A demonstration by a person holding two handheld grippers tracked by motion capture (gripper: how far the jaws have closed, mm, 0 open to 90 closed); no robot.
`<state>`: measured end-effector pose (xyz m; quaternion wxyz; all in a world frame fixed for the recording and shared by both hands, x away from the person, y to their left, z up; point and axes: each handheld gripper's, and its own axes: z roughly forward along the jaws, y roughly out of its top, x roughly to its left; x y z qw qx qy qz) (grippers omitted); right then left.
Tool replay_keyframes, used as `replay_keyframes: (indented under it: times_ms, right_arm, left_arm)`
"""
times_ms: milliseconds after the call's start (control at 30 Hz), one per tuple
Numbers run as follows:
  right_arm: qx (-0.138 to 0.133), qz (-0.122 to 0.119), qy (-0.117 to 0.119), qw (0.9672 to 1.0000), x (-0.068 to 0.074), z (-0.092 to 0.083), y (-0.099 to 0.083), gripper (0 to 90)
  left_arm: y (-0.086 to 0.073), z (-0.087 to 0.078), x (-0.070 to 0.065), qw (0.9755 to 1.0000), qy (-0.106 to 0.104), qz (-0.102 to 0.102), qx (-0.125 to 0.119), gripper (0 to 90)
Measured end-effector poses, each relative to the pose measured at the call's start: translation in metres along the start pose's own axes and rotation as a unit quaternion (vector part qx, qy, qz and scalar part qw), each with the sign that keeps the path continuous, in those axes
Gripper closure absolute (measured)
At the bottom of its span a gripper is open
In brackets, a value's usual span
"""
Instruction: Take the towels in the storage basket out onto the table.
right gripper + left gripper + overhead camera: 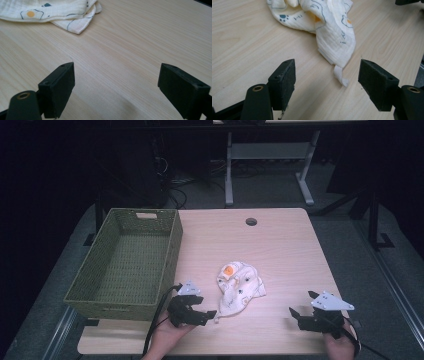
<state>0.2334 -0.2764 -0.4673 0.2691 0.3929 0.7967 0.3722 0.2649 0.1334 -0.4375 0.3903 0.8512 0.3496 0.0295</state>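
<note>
No readable text, labels, brands or numbers anywhere; only printed paw and line motifs on the muslin cloth [332, 37].

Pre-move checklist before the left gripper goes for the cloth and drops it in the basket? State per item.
1. Left gripper open: ok, jaws stand wide apart in the left gripper view.
2. Cloth lined up: ok, its trailing corner lies on the table between and just ahead of the left jaws.
3. Cloth free: ok, nothing rests on it and no jaw touches it.
4. Right gripper out of the way: ok, open, over bare table apart from the cloth.
5. Basket ready: ok, upright at the table's left, interior looks empty.
6. One cloth or several bunched: cannot tell.
</note>
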Motion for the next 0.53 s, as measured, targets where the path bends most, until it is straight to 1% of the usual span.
replay_keyframes:
  times_ms: [33, 67, 100, 133, 167, 267, 333, 367, 400, 433, 500, 533]
  right_arm:
    - [0.000, 0.000, 0.001, 1.0000, 0.0007, 0.0005, 0.0002, 13.7]
    - [0.002, -0.003, 0.001, 1.0000, 0.0008, 0.0011, 0.0003, 13.7]
    - [0.003, -0.003, 0.002, 1.0000, 0.0009, 0.0018, 0.0002, 13.7]
    - [0.005, -0.004, 0.004, 1.0000, 0.0006, 0.0027, 0.0000, 13.7]
    - [0.006, -0.003, 0.004, 1.0000, 0.0003, 0.0032, -0.0002, 13.7]
    - [0.004, 0.000, 0.004, 1.0000, -0.0019, 0.0037, -0.0010, 13.7]
    - [0.004, -0.001, 0.005, 1.0000, -0.0033, 0.0035, -0.0011, 13.7]
    - [0.004, -0.001, 0.005, 1.0000, -0.0037, 0.0034, -0.0011, 13.7]
    - [0.003, 0.000, 0.005, 1.0000, -0.0040, 0.0033, -0.0013, 13.7]
    - [0.002, 0.000, 0.006, 1.0000, -0.0047, 0.0034, -0.0015, 13.7]
    - [0.002, -0.001, 0.008, 1.0000, -0.0059, 0.0046, -0.0017, 13.7]
    - [0.003, -0.001, 0.009, 1.0000, -0.0064, 0.0053, -0.0017, 13.7]
  left_arm:
    - [-0.0002, 0.0004, -0.0007, 1.0000, -0.005, -0.003, -0.003, 29.7]
    - [0.0001, 0.0007, -0.0015, 1.0000, -0.004, -0.001, -0.003, 29.7]
    - [0.0006, 0.0007, -0.0020, 1.0000, 0.000, 0.006, -0.001, 29.6]
    - [0.0006, 0.0015, -0.0028, 1.0000, 0.002, 0.008, -0.003, 29.4]
    - [0.0007, 0.0019, -0.0029, 0.9999, 0.002, 0.012, -0.001, 29.4]
    - [-0.0004, 0.0046, -0.0031, 0.9999, 0.000, 0.014, 0.001, 29.0]
    - [-0.0003, 0.0063, -0.0041, 0.9998, -0.002, 0.019, 0.004, 29.0]
    - [0.0002, 0.0066, -0.0045, 0.9997, -0.001, 0.025, 0.005, 28.8]
    - [0.0006, 0.0073, -0.0049, 0.9996, -0.001, 0.026, 0.003, 28.8]
    - [0.0011, 0.0083, -0.0057, 0.9998, -0.003, 0.021, -0.001, 28.6]
    - [0.0011, 0.0089, -0.0059, 0.9998, -0.004, 0.021, -0.004, 28.3]
    - [0.0012, 0.0092, -0.0056, 0.9997, -0.004, 0.026, -0.001, 28.3]
